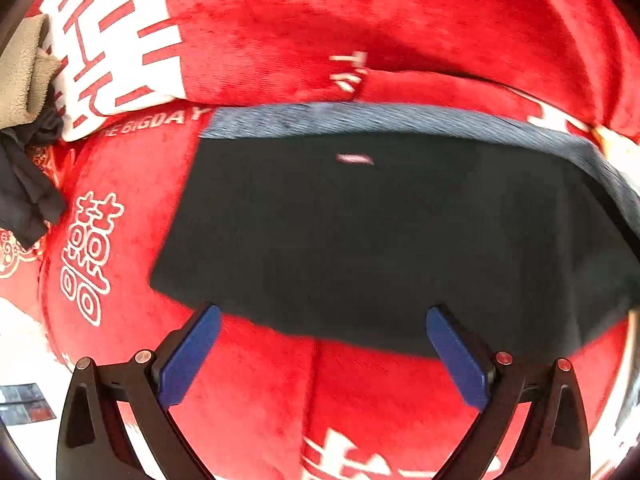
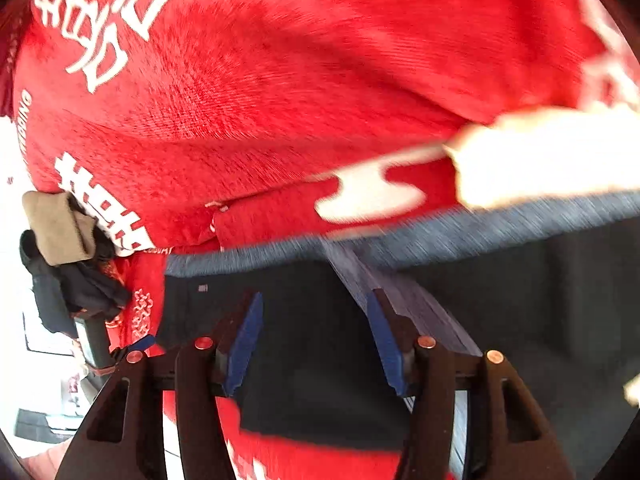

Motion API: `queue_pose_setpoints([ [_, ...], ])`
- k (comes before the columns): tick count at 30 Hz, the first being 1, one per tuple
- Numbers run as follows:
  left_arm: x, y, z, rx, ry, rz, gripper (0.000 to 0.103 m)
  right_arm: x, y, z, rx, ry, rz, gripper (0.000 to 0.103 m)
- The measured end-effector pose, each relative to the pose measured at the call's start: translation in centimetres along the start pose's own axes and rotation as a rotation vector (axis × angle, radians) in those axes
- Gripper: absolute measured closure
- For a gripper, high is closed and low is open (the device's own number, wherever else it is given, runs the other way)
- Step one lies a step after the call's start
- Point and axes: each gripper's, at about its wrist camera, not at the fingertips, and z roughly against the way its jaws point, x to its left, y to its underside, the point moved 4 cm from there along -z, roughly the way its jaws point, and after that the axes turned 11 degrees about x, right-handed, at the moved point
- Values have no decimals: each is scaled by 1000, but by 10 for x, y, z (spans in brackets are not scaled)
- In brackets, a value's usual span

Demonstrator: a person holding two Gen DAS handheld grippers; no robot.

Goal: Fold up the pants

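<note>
The black pants point(image 1: 380, 232) lie folded flat on a red plush blanket point(image 1: 300, 32), with a blue-grey band point(image 1: 360, 120) along their far edge. My left gripper point(image 1: 323, 314) hovers over the near hem, open wide, with nothing between its blue pads point(image 1: 192, 356). In the right wrist view the same pants point(image 2: 312, 360) fill the lower half, and a blue-grey strip point(image 2: 420, 312) runs diagonally behind the right finger. My right gripper point(image 2: 314, 296) stands open above the black cloth, and its pads point(image 2: 244, 344) press on nothing.
The blanket point(image 2: 300, 80) carries large white characters and bulges in soft folds. A tan cloth point(image 1: 24, 76) and dark garments point(image 1: 24, 192) are heaped at the left edge, also the tan cloth point(image 2: 60, 228) in the right wrist view. A pale blurred patch point(image 2: 540, 156) lies beyond the band.
</note>
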Motion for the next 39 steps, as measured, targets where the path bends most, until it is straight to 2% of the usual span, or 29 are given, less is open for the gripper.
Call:
queue_pose_setpoints([
  [5,-44,14,15,-17,67,-105,0,-43,67,38,-24,18,-98,44],
  [7,-74,20,27,-38,110,-172,0,-64,99,53,-43,15,-167,44],
  [10,-113,29,40,-73,130,-264,0,-89,142,65,-74,32,-271,44],
  [13,-143,44,54,-100,214,-324,0,-127,198,82,-133,41,-399,43],
  [16,-163,59,58,-108,225,-374,0,-162,255,90,-190,32,-555,42],
  [21,-181,74,48,-95,241,-424,0,-203,310,89,-257,-24,-729,42],
  [23,-188,77,41,-78,245,-430,0,-215,316,80,-252,-63,-748,42],
  [28,-216,70,30,-40,225,-425,0,-229,309,58,-245,-263,-748,41],
  [29,-221,68,30,-37,222,-422,0,-229,307,59,-232,-311,-742,57],
  [30,-226,65,32,-33,216,-417,0,-228,302,61,-209,-338,-726,79],
  [31,-231,62,34,-28,209,-407,0,-225,297,66,-204,-340,-713,88],
  [35,-249,44,47,-51,191,-389,0,-212,253,117,-253,-400,-595,89],
  [39,-262,13,55,-71,174,-332,0,-222,172,183,-328,-427,-491,89],
])
